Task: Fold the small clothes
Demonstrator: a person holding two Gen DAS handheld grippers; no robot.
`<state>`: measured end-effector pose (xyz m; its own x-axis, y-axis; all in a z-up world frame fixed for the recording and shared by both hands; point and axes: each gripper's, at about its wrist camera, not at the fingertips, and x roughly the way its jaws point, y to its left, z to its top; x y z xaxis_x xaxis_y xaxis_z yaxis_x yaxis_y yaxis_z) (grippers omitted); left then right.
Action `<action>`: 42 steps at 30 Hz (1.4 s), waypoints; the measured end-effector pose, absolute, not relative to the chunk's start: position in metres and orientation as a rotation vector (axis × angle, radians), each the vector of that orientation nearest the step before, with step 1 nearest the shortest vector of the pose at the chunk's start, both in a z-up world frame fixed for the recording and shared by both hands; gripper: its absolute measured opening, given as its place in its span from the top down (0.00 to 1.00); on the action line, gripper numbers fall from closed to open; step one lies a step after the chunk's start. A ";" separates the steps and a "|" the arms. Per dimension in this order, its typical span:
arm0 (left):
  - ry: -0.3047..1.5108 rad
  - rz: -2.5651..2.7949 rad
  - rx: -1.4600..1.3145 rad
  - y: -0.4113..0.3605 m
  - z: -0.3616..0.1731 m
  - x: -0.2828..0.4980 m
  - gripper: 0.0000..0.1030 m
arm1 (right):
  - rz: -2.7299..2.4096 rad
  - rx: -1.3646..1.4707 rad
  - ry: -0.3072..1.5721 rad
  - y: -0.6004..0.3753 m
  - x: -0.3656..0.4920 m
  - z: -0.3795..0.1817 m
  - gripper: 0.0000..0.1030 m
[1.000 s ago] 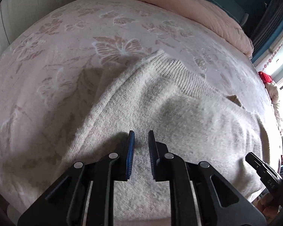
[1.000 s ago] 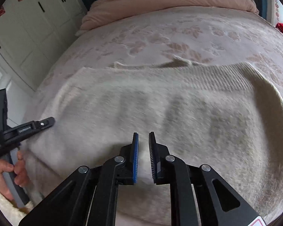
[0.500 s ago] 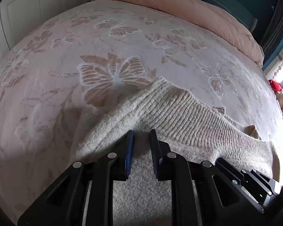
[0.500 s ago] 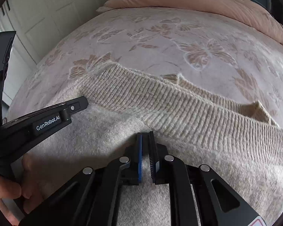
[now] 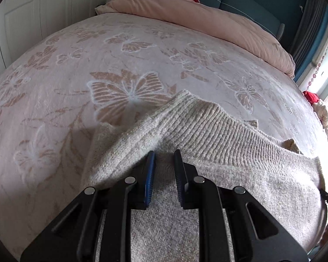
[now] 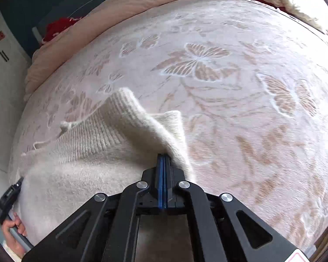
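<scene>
A fuzzy cream knit sweater lies folded on the butterfly-patterned bedspread, its ribbed hem uppermost and one corner lifted and curling.

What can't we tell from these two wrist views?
- Right wrist: whether the right gripper pinches any knit; its pads are together, and the sweater fold beside them hides the tips.
- Left wrist: whether the left gripper grips the sweater; its pads stand slightly apart over it, contact unclear.
- Both views: the sweater's near part, cut off by the frame edge and gripper bodies.
- Left wrist: the right gripper, only a blurred sliver at the right edge.
</scene>
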<state>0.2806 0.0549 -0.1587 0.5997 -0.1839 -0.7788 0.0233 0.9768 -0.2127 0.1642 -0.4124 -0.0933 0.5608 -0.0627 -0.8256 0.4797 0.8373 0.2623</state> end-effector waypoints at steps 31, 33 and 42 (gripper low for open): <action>0.985 -0.074 -0.818 0.144 -0.132 0.163 0.75 | -0.092 0.847 0.865 -0.370 0.102 -0.078 0.84; 0.985 -0.107 -0.787 0.147 -0.109 0.155 0.77 | -0.060 0.761 0.836 -0.362 0.100 -0.039 0.86; 1.207 -0.080 -0.704 0.171 -0.134 0.091 0.77 | -0.100 0.490 1.140 -0.343 0.031 -0.082 0.86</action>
